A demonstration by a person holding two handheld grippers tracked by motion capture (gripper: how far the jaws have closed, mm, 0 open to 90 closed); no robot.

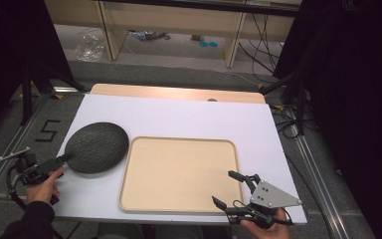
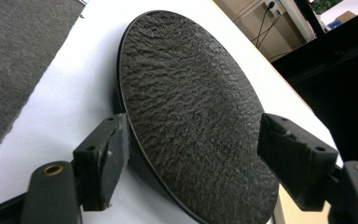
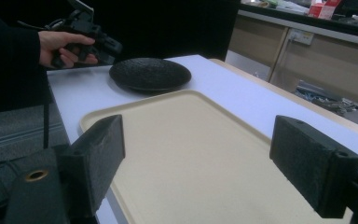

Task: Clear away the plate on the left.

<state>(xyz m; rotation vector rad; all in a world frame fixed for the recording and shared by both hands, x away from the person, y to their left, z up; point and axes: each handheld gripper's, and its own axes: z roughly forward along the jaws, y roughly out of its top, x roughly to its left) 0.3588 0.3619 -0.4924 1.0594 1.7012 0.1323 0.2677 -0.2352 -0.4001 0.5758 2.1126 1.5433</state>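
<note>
The left gripper is held at the near-left part of the tabletop, its jaws set apart, with the near-left rim of the black plate between them. In the left gripper view the textured plate is seen between the two pads, one pad close against the rim and the other standing clear of it, so nothing is clamped yet. The plate rests on the white tabletop, near its left edge and just beside the left rim of the beige tray, which is bare.

The right gripper is held over the near-right corner of the tray with its jaws wide apart and nothing between them; in the right gripper view the tray is seen ahead, with the plate and the left gripper beyond it.

If the plate is meant for the tray, a slip is the chief risk: only a thin rim would be pinched at one edge, so the far side could sag and twist out of the pads. The tray's raised rim could also be struck if the plate is carried too low.
</note>
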